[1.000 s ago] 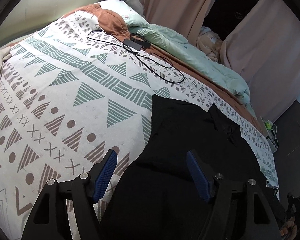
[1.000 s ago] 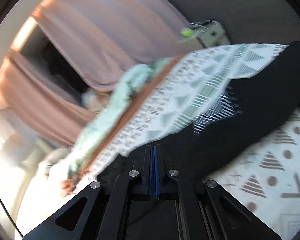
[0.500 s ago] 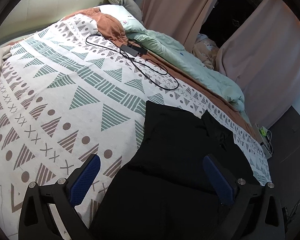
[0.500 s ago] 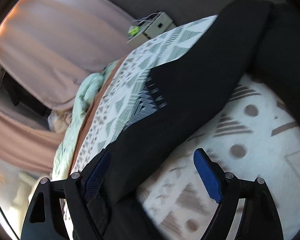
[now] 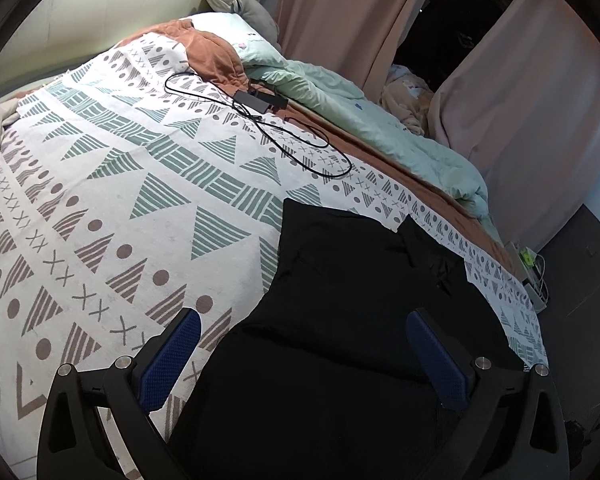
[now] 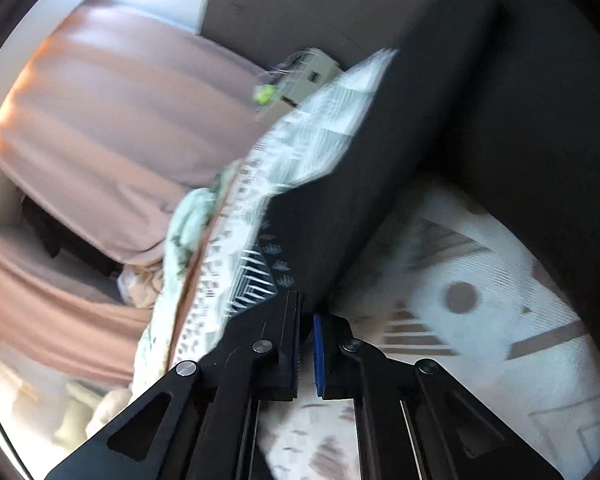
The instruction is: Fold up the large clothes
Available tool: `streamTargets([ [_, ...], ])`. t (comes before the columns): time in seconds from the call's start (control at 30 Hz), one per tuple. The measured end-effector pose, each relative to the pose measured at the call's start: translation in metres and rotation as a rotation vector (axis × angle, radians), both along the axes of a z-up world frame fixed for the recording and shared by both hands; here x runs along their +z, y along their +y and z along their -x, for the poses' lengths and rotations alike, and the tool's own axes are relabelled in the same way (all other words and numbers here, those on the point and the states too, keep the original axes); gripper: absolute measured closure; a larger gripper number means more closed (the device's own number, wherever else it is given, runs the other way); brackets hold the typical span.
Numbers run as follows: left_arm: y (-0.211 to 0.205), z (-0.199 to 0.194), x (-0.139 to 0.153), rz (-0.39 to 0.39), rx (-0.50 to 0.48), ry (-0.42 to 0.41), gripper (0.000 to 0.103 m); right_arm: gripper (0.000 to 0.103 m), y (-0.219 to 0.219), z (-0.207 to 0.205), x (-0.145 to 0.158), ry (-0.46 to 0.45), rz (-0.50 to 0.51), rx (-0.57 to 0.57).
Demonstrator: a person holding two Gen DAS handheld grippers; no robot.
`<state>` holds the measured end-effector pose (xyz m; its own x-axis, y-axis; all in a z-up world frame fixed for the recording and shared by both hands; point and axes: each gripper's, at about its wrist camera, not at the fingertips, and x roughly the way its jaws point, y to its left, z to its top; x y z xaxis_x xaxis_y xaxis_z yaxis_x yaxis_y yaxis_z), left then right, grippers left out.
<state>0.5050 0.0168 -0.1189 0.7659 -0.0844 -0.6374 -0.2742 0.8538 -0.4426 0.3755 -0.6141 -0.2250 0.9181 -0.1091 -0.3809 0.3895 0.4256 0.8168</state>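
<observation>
A large black garment (image 5: 340, 280) lies partly folded on the patterned bedspread (image 5: 120, 200) near the bed's right edge. My left gripper (image 5: 300, 332) hovers over the garment's near part, wide open, with nothing between its blue pads (image 5: 172, 360). In the right wrist view the garment (image 6: 380, 160) runs as a long dark band across the bedspread (image 6: 480, 280). My right gripper (image 6: 307, 308) sits at the band's near edge. Its jaws are closed to a thin slit, and the dark cloth runs into the tips. The view is blurred.
A black charger with a looped cable (image 5: 260, 100) lies on the far part of the bed. A mint duvet (image 5: 380, 132) is bunched along the right side. Pink curtains (image 5: 520, 120) hang beyond it. A power strip (image 5: 528, 264) sits on the dark floor at the bed's corner.
My left jaws spread wider and the gripper stayed in place. My right gripper opened above the black band, sank toward the bed, rolled, and closed again at the band's edge.
</observation>
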Motion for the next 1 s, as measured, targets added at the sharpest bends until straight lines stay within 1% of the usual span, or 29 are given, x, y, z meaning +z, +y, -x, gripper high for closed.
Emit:
streamTargets([
  [0.13,0.001,0.005,0.006,-0.004,0.017,-0.018,0.000,0.097,0.024,-0.003,0.036,-0.075,0.050,0.069],
  [0.17,0.002,0.006,0.007,-0.001,0.021,-0.024,0.000,0.097,0.034,-0.005,0.048,-0.101,0.062,0.096],
  [0.3,0.005,0.008,0.011,0.016,0.025,-0.038,0.001,0.097,0.070,-0.013,0.078,-0.178,0.095,0.192],
  [0.4,0.009,0.010,0.011,0.032,0.028,-0.043,0.001,0.097,0.102,-0.024,0.093,-0.210,0.123,0.278],
  [0.47,0.011,0.011,0.011,0.048,0.032,-0.047,0.001,0.097,0.123,-0.030,0.098,-0.213,0.144,0.322],
  [0.53,0.014,0.012,0.011,0.063,0.035,-0.050,0.001,0.097,0.144,-0.041,0.102,-0.214,0.142,0.371],
  [0.73,0.021,0.013,0.010,0.095,0.040,-0.051,0.001,0.097,0.186,-0.069,0.100,-0.159,0.141,0.488],
  [0.87,0.023,0.013,0.010,0.111,0.038,-0.050,0.001,0.097,0.218,-0.094,0.086,-0.076,0.135,0.584],
  [0.93,0.024,0.014,0.010,0.113,0.038,-0.051,0.001,0.096,0.234,-0.107,0.073,0.014,0.139,0.628],
  [0.97,0.024,0.014,0.010,0.116,0.036,-0.053,0.001,0.094,0.243,-0.116,0.061,0.094,0.136,0.648],
  [1.0,0.024,0.014,0.011,0.113,0.035,-0.055,0.001,0.092,0.246,-0.122,0.050,0.145,0.117,0.665],
])
